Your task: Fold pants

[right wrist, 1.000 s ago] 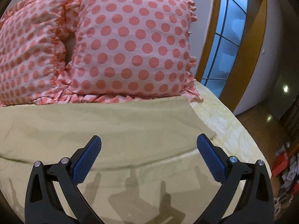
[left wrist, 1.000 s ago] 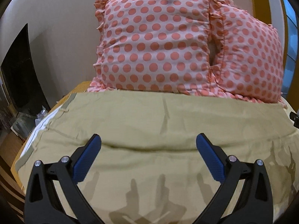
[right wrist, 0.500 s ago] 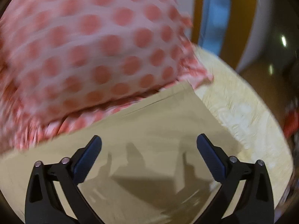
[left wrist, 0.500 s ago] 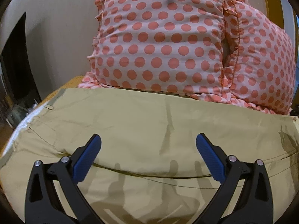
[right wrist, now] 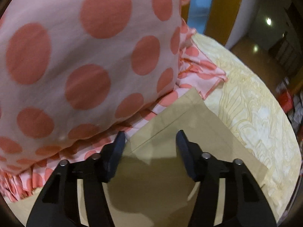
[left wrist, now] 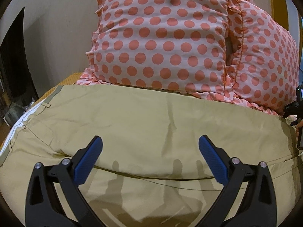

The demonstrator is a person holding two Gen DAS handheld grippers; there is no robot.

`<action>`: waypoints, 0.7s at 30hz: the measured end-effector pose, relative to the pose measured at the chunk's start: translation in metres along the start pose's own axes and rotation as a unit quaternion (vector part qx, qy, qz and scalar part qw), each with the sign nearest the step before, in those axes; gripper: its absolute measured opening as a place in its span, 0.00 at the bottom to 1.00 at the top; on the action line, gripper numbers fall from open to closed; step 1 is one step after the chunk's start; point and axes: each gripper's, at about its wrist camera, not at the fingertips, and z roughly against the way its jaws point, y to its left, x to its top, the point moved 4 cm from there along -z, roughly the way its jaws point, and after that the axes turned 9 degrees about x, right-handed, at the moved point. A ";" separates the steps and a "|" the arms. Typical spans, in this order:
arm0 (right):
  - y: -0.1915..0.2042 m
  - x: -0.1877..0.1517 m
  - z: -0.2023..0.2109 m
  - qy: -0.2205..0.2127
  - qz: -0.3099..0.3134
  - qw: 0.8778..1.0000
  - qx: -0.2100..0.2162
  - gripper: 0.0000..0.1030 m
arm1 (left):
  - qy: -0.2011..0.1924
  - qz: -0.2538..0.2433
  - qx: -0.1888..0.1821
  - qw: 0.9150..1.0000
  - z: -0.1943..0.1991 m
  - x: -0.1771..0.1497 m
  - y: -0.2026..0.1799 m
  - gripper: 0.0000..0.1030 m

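Khaki pants (left wrist: pixel 147 124) lie flat across the bed, waistband at the left (left wrist: pixel 28 113), legs running right. My left gripper (left wrist: pixel 150 152) is open and empty, just above the upper thigh area. In the right wrist view the leg hem (right wrist: pixel 180 117) lies by the pillow's ruffle. My right gripper (right wrist: pixel 150 143) is partly closed, with its fingers on either side of the hem's far corner and low over the cloth. Whether they touch it I cannot tell. The right gripper also shows at the right edge of the left wrist view (left wrist: pixel 298 113).
Two pink pillows with coral dots (left wrist: pixel 161 37) (right wrist: pixel 75 56) stand against the wall right behind the pants. The pale yellow bedspread (right wrist: pixel 251 109) ends at the right; wooden floor and a window (right wrist: pixel 197 0) lie beyond. Dark furniture (left wrist: pixel 11 56) stands left of the bed.
My right gripper has moved forward and down to the hem corner and its jaws have narrowed. My left gripper has moved forward and lower over the pants and stays open.
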 end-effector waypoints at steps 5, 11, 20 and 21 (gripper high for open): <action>-0.010 -0.010 0.010 -0.023 -0.020 0.997 0.067 0.06 | 0.003 0.000 -0.005 1.000 -0.001 0.000 0.000 0.98; -0.041 -0.040 0.070 -0.080 -0.036 0.981 0.175 0.04 | 0.001 0.011 -0.006 1.000 0.000 0.000 0.002 0.98; -0.127 -0.169 0.167 -0.111 -0.117 0.936 0.312 0.04 | 0.000 0.026 -0.020 0.999 0.003 0.000 0.006 0.98; -0.133 -0.182 0.166 -0.104 -0.133 0.933 0.318 0.04 | -0.004 0.029 -0.020 0.999 0.005 0.001 0.007 0.98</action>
